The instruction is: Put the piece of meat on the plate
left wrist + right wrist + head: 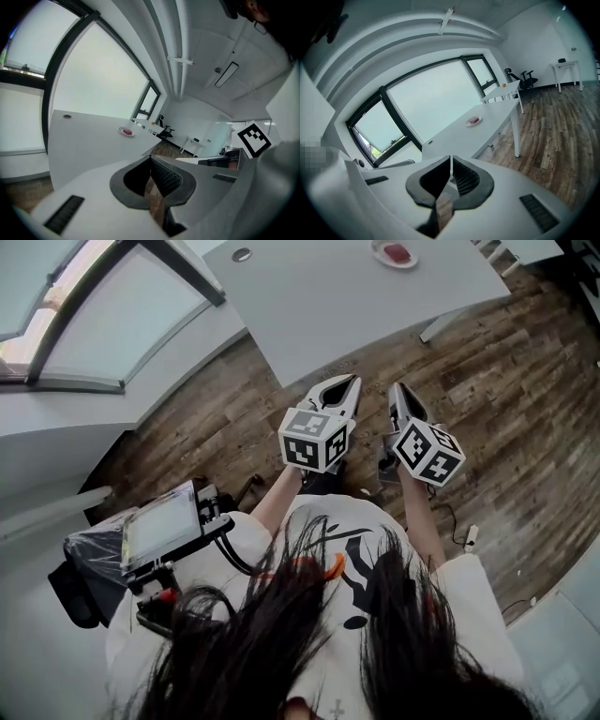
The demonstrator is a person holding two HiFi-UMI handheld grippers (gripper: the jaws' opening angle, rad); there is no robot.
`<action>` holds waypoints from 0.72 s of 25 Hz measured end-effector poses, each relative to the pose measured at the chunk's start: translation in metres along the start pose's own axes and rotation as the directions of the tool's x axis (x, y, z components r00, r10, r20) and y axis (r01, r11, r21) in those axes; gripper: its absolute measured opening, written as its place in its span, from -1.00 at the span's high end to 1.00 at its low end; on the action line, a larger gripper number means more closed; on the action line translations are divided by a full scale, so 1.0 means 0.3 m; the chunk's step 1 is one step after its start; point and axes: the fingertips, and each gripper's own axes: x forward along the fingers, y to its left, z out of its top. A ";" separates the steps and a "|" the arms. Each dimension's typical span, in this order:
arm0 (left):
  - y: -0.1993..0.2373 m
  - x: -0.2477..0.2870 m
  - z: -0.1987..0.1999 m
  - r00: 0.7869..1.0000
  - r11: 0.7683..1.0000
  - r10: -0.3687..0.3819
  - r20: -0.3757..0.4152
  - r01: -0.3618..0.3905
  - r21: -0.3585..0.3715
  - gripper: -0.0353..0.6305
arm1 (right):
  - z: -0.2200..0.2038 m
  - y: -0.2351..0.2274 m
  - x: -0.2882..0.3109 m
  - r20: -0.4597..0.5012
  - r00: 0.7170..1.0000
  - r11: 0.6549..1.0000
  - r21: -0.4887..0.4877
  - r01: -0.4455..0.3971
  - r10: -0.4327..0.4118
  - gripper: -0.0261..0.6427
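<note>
Dark hair fills the bottom edge of the head view, falling over a white printed shirt. Far off, at the very top of that frame, a red piece of meat lies on a small plate, which stands on a white table. Both gripper views show the same plate small and distant near mid-frame. Below the table in the picture, over the wooden floor, the two grippers are held side by side at mid-frame, well apart from the plate. The left gripper has its jaws together at the tips with nothing between them. The right gripper is likewise closed and empty. A window takes the upper left corner, and a device with a screen sits at lower left.
</note>
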 end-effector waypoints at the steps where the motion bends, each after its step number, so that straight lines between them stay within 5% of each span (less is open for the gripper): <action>1: 0.001 0.000 -0.007 1.000 1.000 0.000 -0.007 0.000 -0.003 0.88 | -0.004 -0.003 0.000 -0.004 1.000 1.000 0.003 0.004 -0.004 0.85; 6: -0.002 -0.012 -0.030 1.000 1.000 0.005 -0.020 -0.005 -0.023 0.88 | -0.037 -0.011 -0.007 -0.030 1.000 1.000 0.008 0.010 -0.009 0.85; 18: -0.464 -0.242 -0.292 1.000 1.000 0.013 0.008 -0.013 0.001 0.88 | -0.202 -0.147 -0.500 0.000 0.999 0.999 -0.031 -0.038 0.038 0.85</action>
